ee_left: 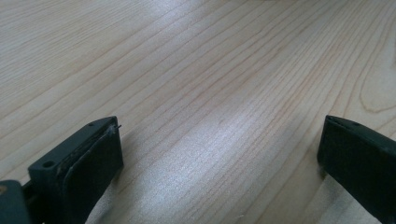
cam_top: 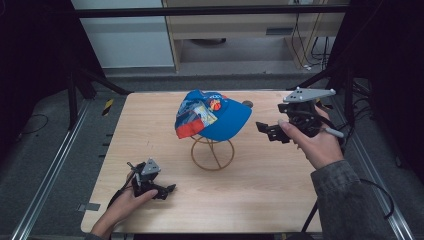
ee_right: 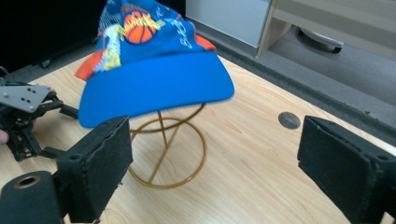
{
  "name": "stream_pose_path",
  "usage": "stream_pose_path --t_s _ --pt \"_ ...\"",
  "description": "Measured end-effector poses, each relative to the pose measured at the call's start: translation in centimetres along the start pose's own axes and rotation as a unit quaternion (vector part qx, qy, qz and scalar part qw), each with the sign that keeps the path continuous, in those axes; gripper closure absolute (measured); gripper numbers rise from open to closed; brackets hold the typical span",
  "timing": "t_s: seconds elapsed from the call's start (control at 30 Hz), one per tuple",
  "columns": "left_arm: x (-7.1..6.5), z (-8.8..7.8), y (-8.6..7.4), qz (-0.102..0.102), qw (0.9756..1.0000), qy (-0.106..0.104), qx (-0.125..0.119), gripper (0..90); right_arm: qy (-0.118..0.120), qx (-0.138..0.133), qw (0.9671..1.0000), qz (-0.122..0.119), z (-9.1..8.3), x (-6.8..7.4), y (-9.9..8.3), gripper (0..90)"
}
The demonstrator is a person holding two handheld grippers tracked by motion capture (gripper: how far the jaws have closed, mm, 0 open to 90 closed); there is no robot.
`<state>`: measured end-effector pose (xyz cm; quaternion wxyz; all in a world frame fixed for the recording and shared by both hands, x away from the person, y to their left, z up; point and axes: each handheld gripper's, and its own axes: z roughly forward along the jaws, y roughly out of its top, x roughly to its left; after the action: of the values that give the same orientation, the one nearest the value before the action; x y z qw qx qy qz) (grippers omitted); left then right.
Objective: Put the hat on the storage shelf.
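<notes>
So there's a blue cap [cam_top: 214, 114] with a basketball print sitting on top of a gold wire stand [cam_top: 212, 154], roughly mid-way across the wooden surface [cam_top: 260, 190] and toward its far edge. The brim points toward the person's right, and the printed, red-trimmed part of the crown faces the left. In the right gripper view the cap [ee_right: 154, 74] hangs right over the stand's ring base [ee_right: 166, 156], brim toward the camera.

The right gripper [cam_top: 272, 131] is held up off the surface just to the right of the cap, close to the brim but not touching it, with the right hand [cam_top: 312, 142] wrapped around it. Its jaws are wide apart with nothing between them, aimed at the cap.

The left gripper [cam_top: 165, 190] is well away from the cap, down near the front-left of the surface, low over the wood, held by the left hand [cam_top: 122, 202]. Its jaws are spread apart too, just bare wood grain between them in the left gripper view.

There's also a small round grey disc [ee_right: 289, 120] set in the surface behind the cap.
</notes>
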<state>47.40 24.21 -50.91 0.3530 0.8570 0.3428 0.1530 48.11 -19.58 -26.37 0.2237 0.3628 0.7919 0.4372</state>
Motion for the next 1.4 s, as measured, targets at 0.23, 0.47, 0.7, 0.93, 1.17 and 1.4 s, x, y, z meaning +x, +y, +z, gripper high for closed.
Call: stream_pose_path --t_s 0.23,0.47,0.7,0.93,1.17,1.4 --pt "0.0 0.0 0.0 0.0 1.0 0.0 0.0 0.0 -0.006 0.013 0.9999 0.006 0.4 -0.4 -2.2 12.7" --pt "0.0 0.0 0.0 0.0 1.0 -0.001 0.002 0.0 -0.013 0.027 0.9996 0.002 1.3 -0.7 -4.6 13.3" --pt "0.0 0.0 0.0 0.0 1.0 -0.001 0.002 0.0 -0.017 0.037 0.9992 -0.001 2.0 -0.7 -6.7 13.6" --pt "0.0 0.0 0.0 0.0 1.0 -0.001 0.002 0.0 -0.018 0.052 0.9985 0.005 3.2 -0.7 -9.4 13.8" --pt "0.0 0.0 0.0 0.0 1.0 0.0 0.002 0.0 -0.014 0.07 0.9974 0.012 4.3 -0.5 -12.2 14.2" --pt "0.0 0.0 0.0 0.0 1.0 0.0 0.001 0.0 -0.009 0.078 0.9966 0.028 5.6 -0.2 -14.9 14.7"
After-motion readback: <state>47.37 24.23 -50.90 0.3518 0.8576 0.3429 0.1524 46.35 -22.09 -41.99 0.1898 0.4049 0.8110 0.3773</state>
